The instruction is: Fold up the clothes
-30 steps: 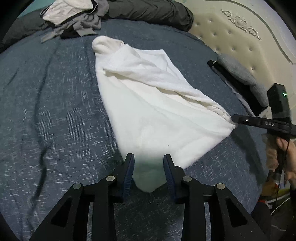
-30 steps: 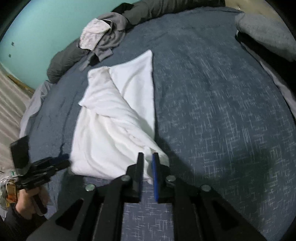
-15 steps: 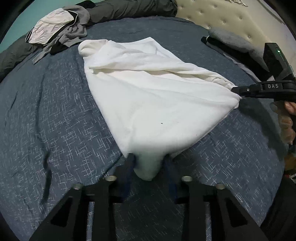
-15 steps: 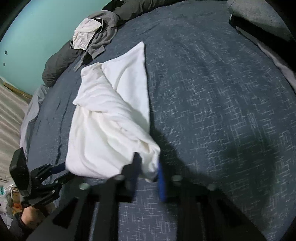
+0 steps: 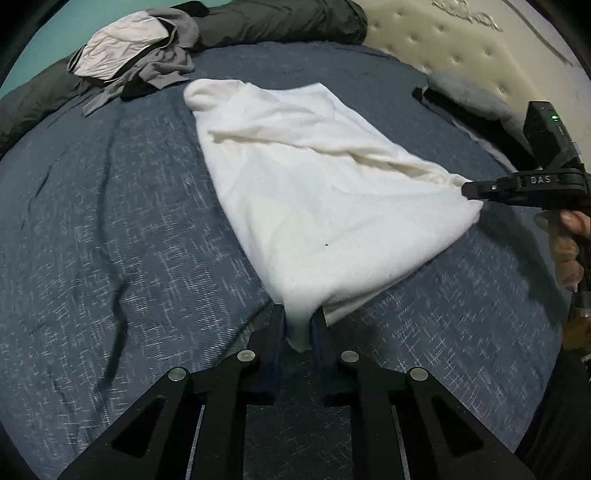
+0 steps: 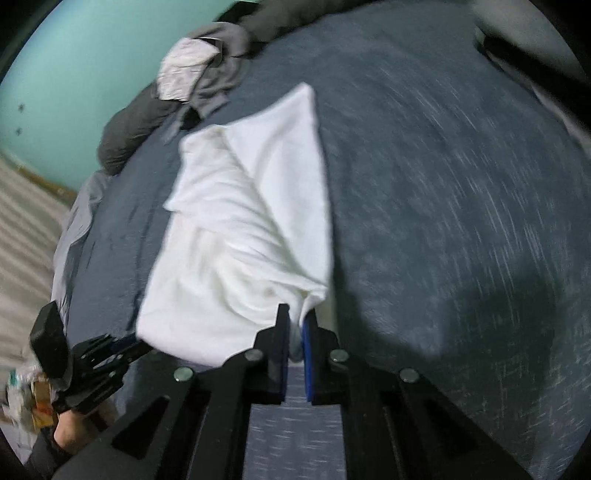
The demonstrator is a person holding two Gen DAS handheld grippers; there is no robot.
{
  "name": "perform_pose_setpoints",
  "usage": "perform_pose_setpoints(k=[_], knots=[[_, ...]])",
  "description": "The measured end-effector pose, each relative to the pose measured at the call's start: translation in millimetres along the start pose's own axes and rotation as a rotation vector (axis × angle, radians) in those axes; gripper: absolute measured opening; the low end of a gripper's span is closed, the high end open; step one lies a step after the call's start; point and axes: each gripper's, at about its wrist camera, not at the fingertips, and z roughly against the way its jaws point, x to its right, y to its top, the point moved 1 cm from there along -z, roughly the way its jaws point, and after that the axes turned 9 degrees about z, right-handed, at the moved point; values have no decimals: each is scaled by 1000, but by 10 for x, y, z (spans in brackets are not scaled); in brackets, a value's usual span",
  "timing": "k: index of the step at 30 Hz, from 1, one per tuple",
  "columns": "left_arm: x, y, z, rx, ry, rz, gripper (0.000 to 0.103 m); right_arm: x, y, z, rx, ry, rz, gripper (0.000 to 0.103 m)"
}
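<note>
A white garment (image 5: 325,192) lies partly folded on the dark blue bed cover (image 5: 110,221), with a sleeve draped slantwise across it. In the left wrist view my left gripper (image 5: 299,317) is closing its jaws on the near corner, and the cloth is pinched between the pads. My right gripper (image 5: 469,190) holds the corner at the right. In the right wrist view the right gripper (image 6: 295,314) is closing on that corner of the white garment (image 6: 236,236), with cloth bunched between the pads. The left gripper (image 6: 136,345) holds the lower left corner there.
A pile of grey and pale clothes (image 5: 136,55) lies at the far side of the bed, beside a dark rolled duvet (image 5: 277,22). A grey folded item (image 5: 469,96) sits by the padded headboard (image 5: 461,44). A hand (image 5: 565,251) grips the right tool. The floor (image 6: 22,229) lies to the left.
Both grippers have narrowed onto the garment's near corners; the left one went from wide around the corner to pinching it. The corners are bunched and pulled slightly taut.
</note>
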Motion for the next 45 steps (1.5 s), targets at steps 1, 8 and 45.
perform_pose_setpoints(k=[1,8,45], knots=[[9,3,-20,-3,-3,0,14,64,-57,-25,-11,-6,-10,6],[-44,15,-37,-5,-45,41,15,231,-134,131,-5,-33,-26,15],[-1261,167,215,158,-72,362,46,-1888,1271,-1215,-52,-155,616,26]])
